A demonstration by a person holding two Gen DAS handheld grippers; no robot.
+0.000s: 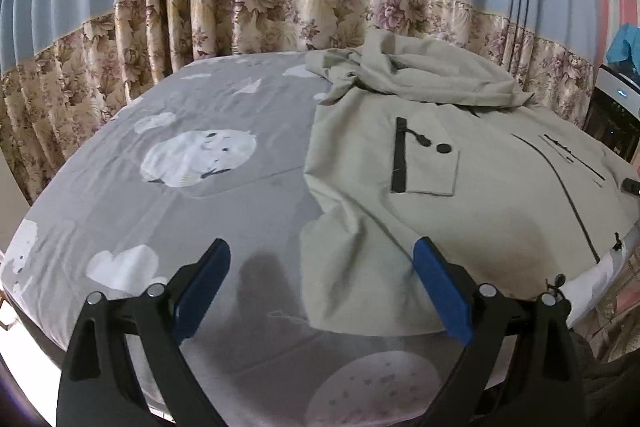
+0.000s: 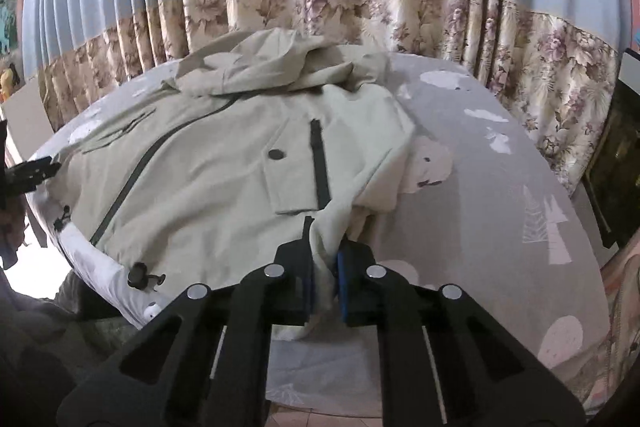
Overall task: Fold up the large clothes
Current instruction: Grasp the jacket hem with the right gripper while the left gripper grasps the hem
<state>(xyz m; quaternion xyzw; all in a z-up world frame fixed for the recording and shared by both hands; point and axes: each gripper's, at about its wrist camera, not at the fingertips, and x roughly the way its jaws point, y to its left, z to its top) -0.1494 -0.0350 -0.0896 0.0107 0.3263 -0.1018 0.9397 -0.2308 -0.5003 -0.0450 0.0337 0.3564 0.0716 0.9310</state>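
Note:
A large beige hooded jacket (image 1: 460, 163) lies front-up on a bed with a grey patterned sheet (image 1: 200, 195); it also shows in the right wrist view (image 2: 208, 167). Its hood is bunched at the far end, and it has a dark zipper and chest pockets. My left gripper (image 1: 322, 267) is open and empty, hovering over the jacket's near left hem edge. My right gripper (image 2: 324, 267) is shut on a bunched fold of the jacket's right side, lifted a little off the sheet (image 2: 480, 187).
Blue curtains with a floral lower band (image 1: 280, 11) hang behind the bed. A dark appliance (image 1: 616, 115) stands at the far right of the left view. The bed's near edge drops to a tiled floor (image 2: 320, 417).

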